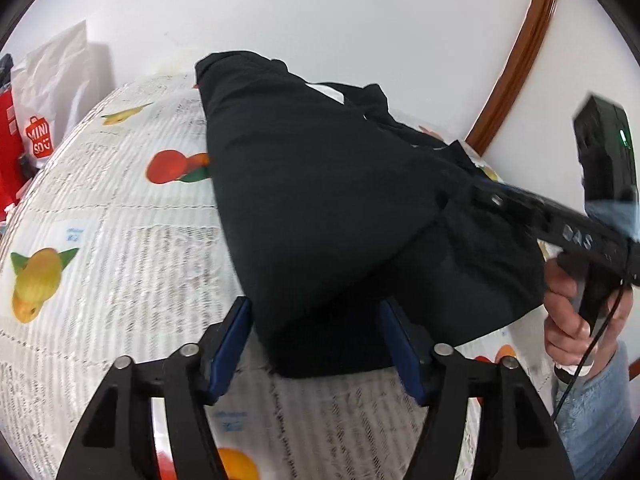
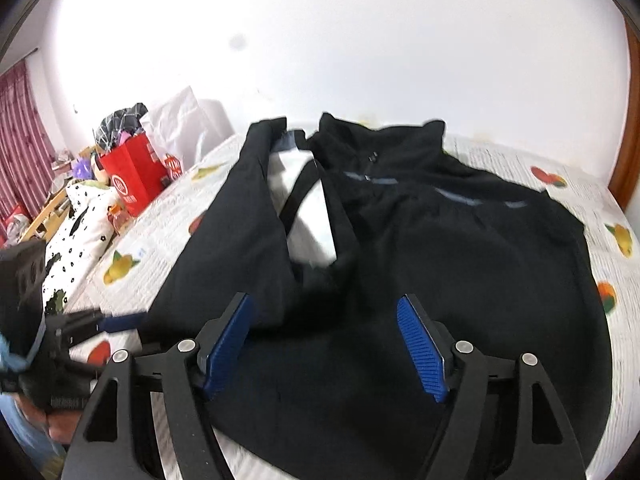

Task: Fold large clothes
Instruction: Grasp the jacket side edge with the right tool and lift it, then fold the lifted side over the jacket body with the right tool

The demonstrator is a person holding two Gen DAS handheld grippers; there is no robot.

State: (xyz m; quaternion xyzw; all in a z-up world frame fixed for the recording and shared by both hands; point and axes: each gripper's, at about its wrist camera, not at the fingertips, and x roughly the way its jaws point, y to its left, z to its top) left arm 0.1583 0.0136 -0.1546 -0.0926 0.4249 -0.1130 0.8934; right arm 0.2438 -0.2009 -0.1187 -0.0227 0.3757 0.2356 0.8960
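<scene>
**Ana:** Black fabric fills the left wrist view. The black jacket (image 1: 320,200) lies on the fruit-print bedspread (image 1: 100,240), running straight away from the left gripper (image 1: 316,352). Jaws spread wide, the near folded corner sitting between the blue pads (image 1: 232,344), nothing pinched.

**Ben:** And beyond the right pad?

**Ana:** The right gripper (image 1: 540,220) crosses over the far right edge of the cloth, a hand (image 1: 576,312) on its grip.

**Ben:** Right wrist view now. Same jacket (image 2: 460,240), collar at the far end, hem nearest the right gripper (image 2: 328,340). Jaws wide apart, cloth under and ahead, pads clear of it.

**Ana:** Long axis?

**Ben:** Running away from the jaws. The left gripper (image 2: 116,322) sits left of them, at the folded-in side. I'd say the unfolded right half is the right hand's job.
</scene>
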